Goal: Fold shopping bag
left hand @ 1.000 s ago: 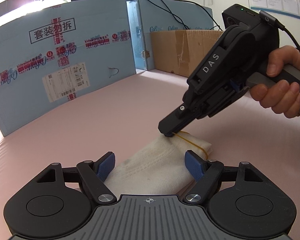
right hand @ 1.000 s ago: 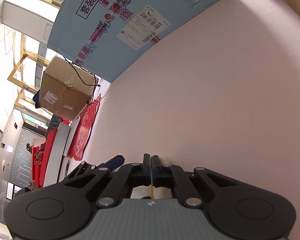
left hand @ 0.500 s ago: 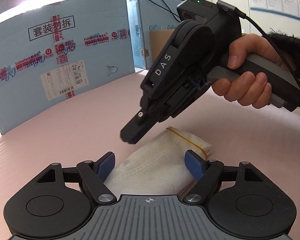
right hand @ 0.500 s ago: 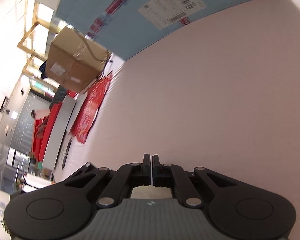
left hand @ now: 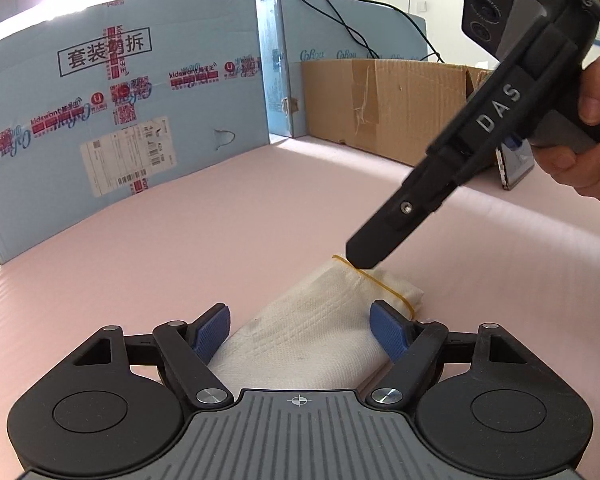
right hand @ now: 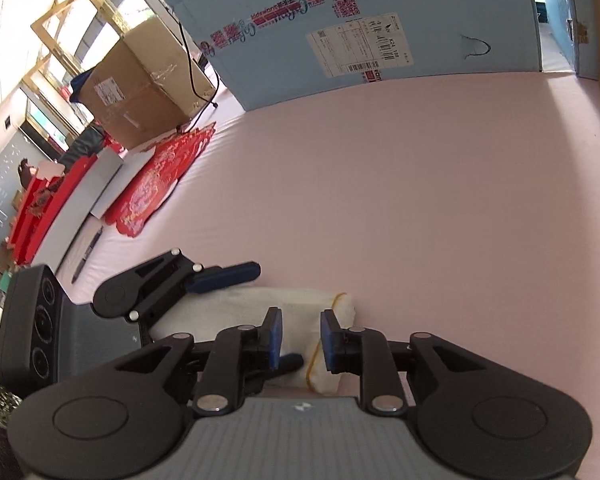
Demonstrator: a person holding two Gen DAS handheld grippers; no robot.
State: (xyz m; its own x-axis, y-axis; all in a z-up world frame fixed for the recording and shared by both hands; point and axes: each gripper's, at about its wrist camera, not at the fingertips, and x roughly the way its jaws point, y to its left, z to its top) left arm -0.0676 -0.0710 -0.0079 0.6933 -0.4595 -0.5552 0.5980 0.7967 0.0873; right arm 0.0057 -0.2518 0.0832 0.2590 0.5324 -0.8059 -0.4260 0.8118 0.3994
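Note:
A folded white shopping bag (left hand: 312,328) lies on the pink table, with a yellow rubber band (left hand: 384,286) around its far end. My left gripper (left hand: 302,332) holds the bag across its width, a blue pad against each side. From the right, a hand brings my right gripper (left hand: 362,258) down at a slant, its tip just over the band. In the right wrist view the right gripper (right hand: 302,340) hovers above the bag (right hand: 260,304). Its jaws are opening, the band (right hand: 338,298) is free of its pads, and nothing is pinched. The left gripper (right hand: 278,315) straddles the bag there.
A blue printed carton (left hand: 120,112) and a brown cardboard box (left hand: 380,100) wall the table's far side. A phone (left hand: 516,164) leans near the brown box. Red paper decorations (right hand: 160,184) and a pen (right hand: 86,256) lie at the table's left edge.
The right gripper, shut on the band a second ago, lifted off, swung left, then came back over the band with its jaws parted. The left gripper and bag stayed put.

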